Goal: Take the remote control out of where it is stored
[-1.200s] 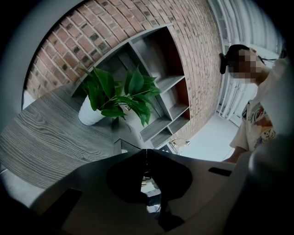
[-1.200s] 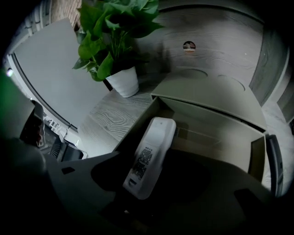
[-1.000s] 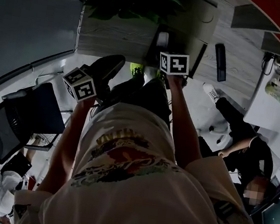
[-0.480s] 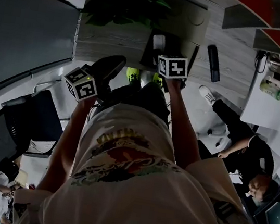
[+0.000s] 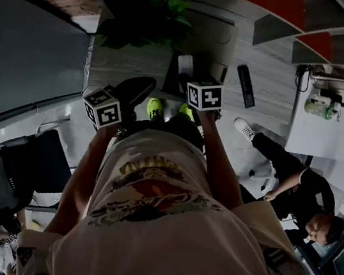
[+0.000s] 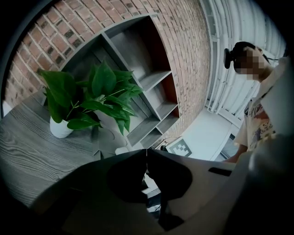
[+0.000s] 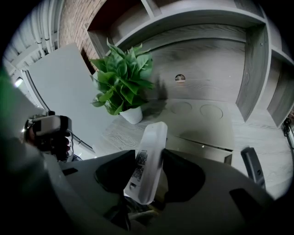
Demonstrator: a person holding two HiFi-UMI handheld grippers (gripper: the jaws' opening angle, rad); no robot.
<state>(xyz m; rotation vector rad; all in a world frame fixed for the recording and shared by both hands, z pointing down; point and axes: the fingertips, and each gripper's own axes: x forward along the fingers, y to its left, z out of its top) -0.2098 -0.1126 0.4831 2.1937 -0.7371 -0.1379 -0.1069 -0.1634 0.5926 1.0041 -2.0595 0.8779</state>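
Observation:
My right gripper (image 7: 149, 170) is shut on a white remote control (image 7: 149, 160), which stands tilted between the pads with its label side showing. In the head view the white remote (image 5: 185, 64) sticks up just beyond the right gripper (image 5: 188, 81), over the near edge of an open cardboard box (image 5: 209, 42) on the wooden desk (image 5: 126, 61). My left gripper (image 6: 147, 155) is shut with nothing between its jaws. It hangs at the desk's near edge, left of the right gripper (image 5: 143, 84).
A black remote (image 5: 245, 86) lies on the desk right of the box (image 7: 206, 124), also seen as a dark bar (image 7: 253, 166). A potted green plant (image 7: 121, 82) stands at the desk's back left. Grey shelves (image 6: 151, 92) line the brick wall. A seated person (image 5: 299, 192) is at right.
The right gripper has risen with the white remote in it, away from the box. The left gripper has also lifted a little and moved sideways.

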